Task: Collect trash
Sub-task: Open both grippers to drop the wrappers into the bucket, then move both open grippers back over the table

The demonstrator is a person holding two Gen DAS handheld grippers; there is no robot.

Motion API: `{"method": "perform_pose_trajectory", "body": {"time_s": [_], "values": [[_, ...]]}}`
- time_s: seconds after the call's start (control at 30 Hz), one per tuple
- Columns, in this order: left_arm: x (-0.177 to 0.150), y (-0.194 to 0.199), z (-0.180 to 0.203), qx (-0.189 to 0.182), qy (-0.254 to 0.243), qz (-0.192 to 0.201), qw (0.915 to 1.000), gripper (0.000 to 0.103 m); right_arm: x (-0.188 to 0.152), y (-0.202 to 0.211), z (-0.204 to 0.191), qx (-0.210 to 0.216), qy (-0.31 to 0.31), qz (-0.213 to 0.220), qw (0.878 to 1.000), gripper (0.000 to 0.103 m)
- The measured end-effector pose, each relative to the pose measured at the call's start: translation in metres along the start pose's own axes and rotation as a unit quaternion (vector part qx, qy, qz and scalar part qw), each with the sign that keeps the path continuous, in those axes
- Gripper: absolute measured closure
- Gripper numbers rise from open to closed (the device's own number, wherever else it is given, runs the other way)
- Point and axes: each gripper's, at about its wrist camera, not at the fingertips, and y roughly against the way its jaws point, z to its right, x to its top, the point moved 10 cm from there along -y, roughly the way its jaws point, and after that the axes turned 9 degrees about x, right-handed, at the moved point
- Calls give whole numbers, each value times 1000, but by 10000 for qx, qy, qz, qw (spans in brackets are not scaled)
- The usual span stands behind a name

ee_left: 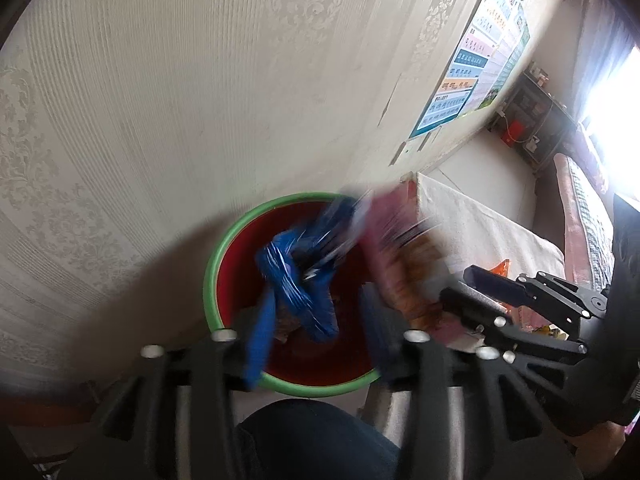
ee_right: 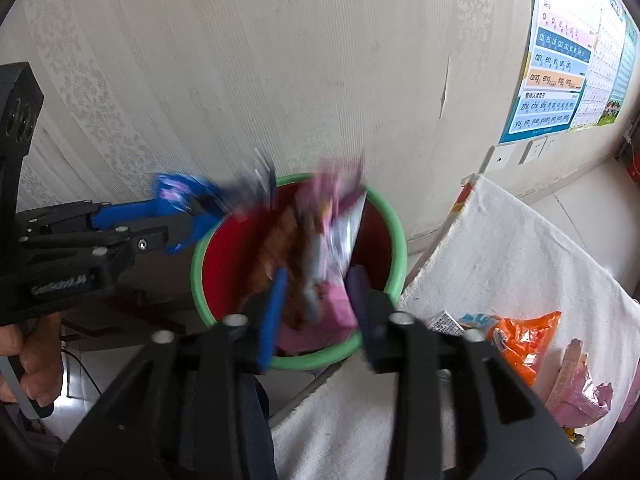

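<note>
- 2 grippers hang over the red bin with the green rim, which stands against the wallpapered wall beside the cloth-covered table.
- The left gripper has a blue wrapper between its fingers, right above the bin's mouth; its jaws stand fairly wide, and the blur makes it hard to tell whether they grip the wrapper or have let it go.
- The right gripper has a pink-and-brown snack packet between its fingers, also above the bin; its jaws stand apart too, and I cannot tell whether they press on the packet or it is falling free.
- Both pieces are smeared by motion, so my reading is that this is the drop step: the trash is being released into the bin.
- On the table, near the right gripper, an orange wrapper, a pink packet and a small printed box lie uncollected, so the task looks only partly done.
- Next, in my judgement: make sure both pieces land inside the rim, then swing a gripper back to the table and close on the nearest wrapper.
- Thin crinkly film may slip or cling to a pad, so a firm pinch is called for.
</note>
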Motion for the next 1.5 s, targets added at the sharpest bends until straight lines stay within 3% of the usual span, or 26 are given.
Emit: {"method": "perform_pose_trajectory", "body": {"time_s": [0.03, 0.1, 0.17, 0.33, 0.43, 0.77, 1.1, 1.5], "values": [[0, 1, 0, -21, 17, 18, 10000, 42, 0, 1, 0, -26, 6, 16, 10000, 52], [0, 3, -2, 15, 43, 73, 10000, 30, 1, 4, 0, -83, 26, 58, 9999, 49], [0, 5, -4, 13, 63, 96, 9999, 26, 2, 7, 3, -116, 11, 78, 9999, 39], [-1, 13, -4, -18, 108, 188, 9998, 14, 0, 23, 14, -220, -61, 160, 9996, 33], [-3, 17, 2, -62, 64, 218, 9997, 12, -3, 37, 20, -290, -79, 209, 9993, 26], [-22, 35, 54, -174, -450, 392, 9981, 11, -48, 96, 51, -454, -380, 408, 9974, 21], [-77, 42, 141, -654, -1035, 268, 9921, 11, -121, 173, 102, -986, -873, 551, 9898, 19], [-125, 35, 217, -1071, -1496, -68, 9829, 11, -212, 215, 160, -1490, -1582, 460, 9750, 19]]}}
